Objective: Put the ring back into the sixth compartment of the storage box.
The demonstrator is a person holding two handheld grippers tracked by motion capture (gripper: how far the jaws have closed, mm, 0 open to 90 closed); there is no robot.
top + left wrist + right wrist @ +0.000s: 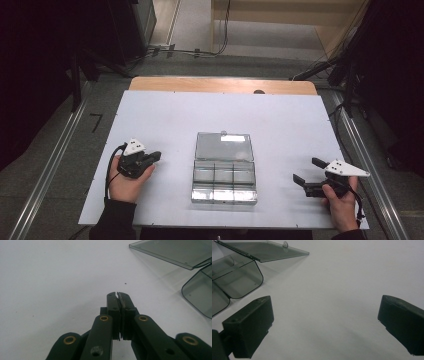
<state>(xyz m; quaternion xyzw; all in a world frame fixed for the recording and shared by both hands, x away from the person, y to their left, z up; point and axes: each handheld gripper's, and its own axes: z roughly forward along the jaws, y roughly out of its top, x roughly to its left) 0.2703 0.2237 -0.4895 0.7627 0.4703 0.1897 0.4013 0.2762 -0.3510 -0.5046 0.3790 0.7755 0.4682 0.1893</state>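
A: Organizer box (pixel 224 172) sits mid-bench toward the near edge, clear lid (pixel 223 146) flung open and lying flat behind it, compartments apparently empty.
B: Right gripper (pixel 306 177), fingers spread, stands well apart near the right edge: I'd approach the lid's far edge squarely.
A: Left gripper (pixel 117 294), fingers pressed together, could steady the box.

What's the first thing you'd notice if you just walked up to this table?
A see-through plastic box sits in the middle of the white table, its lid flipped open and lying flat behind it. On either side a hand holds a black claw: the left claw is shut, the right claw is wide open.
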